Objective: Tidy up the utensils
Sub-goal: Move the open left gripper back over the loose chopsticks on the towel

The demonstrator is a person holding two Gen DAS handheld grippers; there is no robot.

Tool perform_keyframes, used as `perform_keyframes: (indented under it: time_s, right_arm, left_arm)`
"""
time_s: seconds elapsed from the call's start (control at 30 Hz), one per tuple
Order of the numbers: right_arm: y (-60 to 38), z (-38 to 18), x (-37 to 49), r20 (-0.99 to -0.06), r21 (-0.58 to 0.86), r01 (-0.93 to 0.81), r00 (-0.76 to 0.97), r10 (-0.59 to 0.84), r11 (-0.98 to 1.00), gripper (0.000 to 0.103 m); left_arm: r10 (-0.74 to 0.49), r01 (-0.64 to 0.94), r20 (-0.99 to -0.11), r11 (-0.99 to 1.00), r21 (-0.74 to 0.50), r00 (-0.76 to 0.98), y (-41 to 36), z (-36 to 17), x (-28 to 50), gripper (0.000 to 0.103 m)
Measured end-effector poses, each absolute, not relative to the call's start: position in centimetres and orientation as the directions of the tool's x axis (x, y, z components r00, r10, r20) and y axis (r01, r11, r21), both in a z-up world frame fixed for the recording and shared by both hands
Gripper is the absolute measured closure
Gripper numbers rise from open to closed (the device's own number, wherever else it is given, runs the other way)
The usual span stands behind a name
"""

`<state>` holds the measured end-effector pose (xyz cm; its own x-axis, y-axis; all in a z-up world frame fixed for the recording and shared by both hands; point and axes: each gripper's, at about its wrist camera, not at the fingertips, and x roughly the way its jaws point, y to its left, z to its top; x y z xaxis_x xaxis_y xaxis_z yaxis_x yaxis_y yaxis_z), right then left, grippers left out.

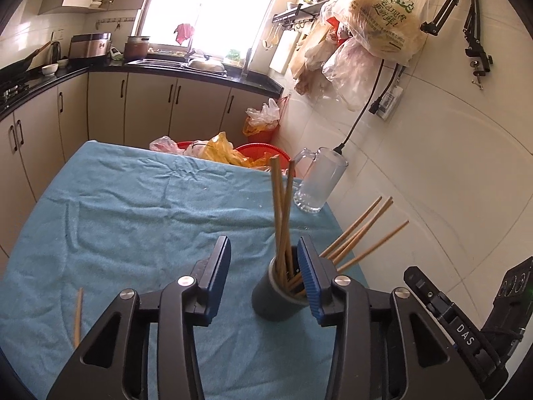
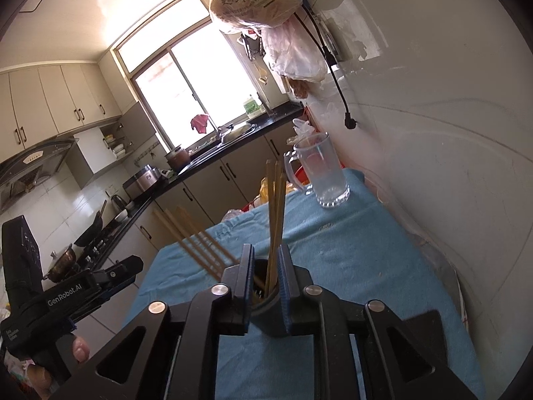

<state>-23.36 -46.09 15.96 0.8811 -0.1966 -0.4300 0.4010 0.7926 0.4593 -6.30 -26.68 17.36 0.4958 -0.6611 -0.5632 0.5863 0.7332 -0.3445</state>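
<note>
I had my right tongs (image 2: pixel 265 283) closed down around the dark holder (image 2: pixel 270 316), its jaws pressed to either side of the cup near the rim, steadying it on the blue cloth (image 2: pixel 349 266). Most of the chopsticks (image 1: pixel 282 220) already stood in that holder, some upright, others leaning out toward the wall on the right.

My left tongs (image 1: pixel 263 283) were wide open and held nothing; the holder sat just inside the right jaw, though whether it touched I could not tell. One loose chopstick (image 1: pixel 78 316) lay on the cloth at the near left, well apart from the holder. A glass mug (image 1: pixel 316 180) stood empty at the far right corner of the table.

I judged the sorting nearly done, with that stray stick the piece left. The next move called for swinging the left tongs over to it, pinching it near its middle, then lifting and dropping it into the holder while the right tongs kept the cup from tipping.
</note>
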Motion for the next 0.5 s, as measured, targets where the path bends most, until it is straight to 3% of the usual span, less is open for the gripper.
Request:
perform_keyframes:
  time_s: [0.1, 0.2, 0.3, 0.5]
  right_arm:
    - [-45.1, 15.3, -23.8, -0.444, 0.458, 0.401, 0.876, -0.186, 0.793, 0.071]
    - [-44.1, 14.4, -23.9, -0.469, 0.448, 0.407, 0.865, -0.178, 0.796, 0.068]
    - [-43.3, 13.2, -23.9, -0.501, 0.445, 0.416, 0.850, -0.165, 0.793, 0.056]
    - [-41.3, 10.6, -23.6, -0.566, 0.428, 0.416, 0.816, -0.121, 0.802, 0.055]
  left_arm:
    - [-0.651, 0.576, -0.568, 0.743, -0.341, 0.503, -25.0, 17.0, -7.1, 0.055]
    - [-0.634, 0.560, -0.575, 0.759, -0.333, 0.517, -23.3, 16.5, -7.8, 0.047]
    - [-0.605, 0.529, -0.581, 0.785, -0.321, 0.545, -20.5, 15.6, -8.7, 0.038]
    - [-0.472, 0.428, -0.639, 0.872, -0.238, 0.607, -13.8, 11.7, -9.4, 0.031]
